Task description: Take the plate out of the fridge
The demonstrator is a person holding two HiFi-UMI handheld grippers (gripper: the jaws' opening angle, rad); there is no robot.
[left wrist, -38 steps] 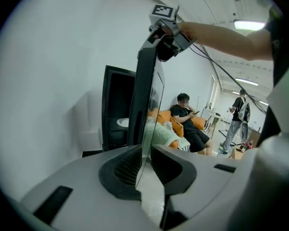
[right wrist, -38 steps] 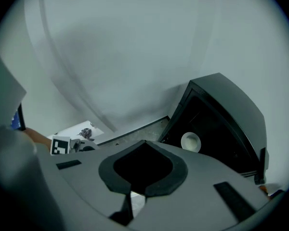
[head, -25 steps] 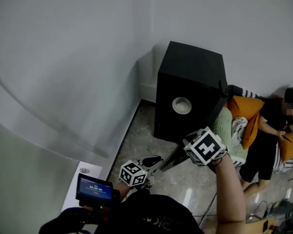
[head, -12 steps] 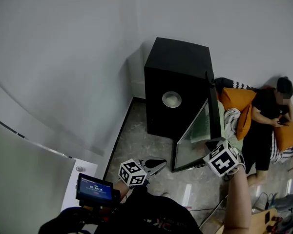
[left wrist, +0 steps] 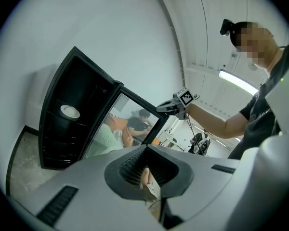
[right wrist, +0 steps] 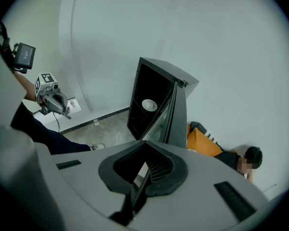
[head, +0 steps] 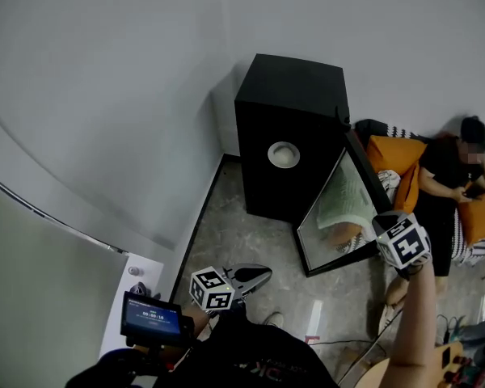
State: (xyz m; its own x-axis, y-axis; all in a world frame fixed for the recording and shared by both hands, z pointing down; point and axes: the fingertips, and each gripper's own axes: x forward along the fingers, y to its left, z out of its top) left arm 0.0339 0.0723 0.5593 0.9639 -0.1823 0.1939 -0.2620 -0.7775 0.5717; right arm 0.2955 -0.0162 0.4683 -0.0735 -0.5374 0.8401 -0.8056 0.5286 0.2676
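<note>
A small black fridge (head: 291,95) stands in the room's corner with its glass door (head: 343,208) swung wide. A white plate (head: 284,153) rests on a shelf inside, also visible as the plate (left wrist: 70,111) and the plate (right wrist: 149,104). My right gripper (head: 385,231) is at the door's outer edge. In the right gripper view the right gripper (right wrist: 139,174) is shut on that thin door edge. My left gripper (head: 263,273) hangs lower left, well short of the fridge. It is shut with nothing in it, as the left gripper (left wrist: 145,174) shows.
A person (head: 453,184) sits on the floor right of the fridge among orange cushions (head: 396,160), just behind the open door. White walls meet behind the fridge. A small screen (head: 152,318) is mounted near my left hand. Cables (head: 461,354) lie at bottom right.
The fridge door has swung from nearly closed to wide open, with my right gripper moving right along with it. My left gripper's jaws have closed and it drifted slightly left.
</note>
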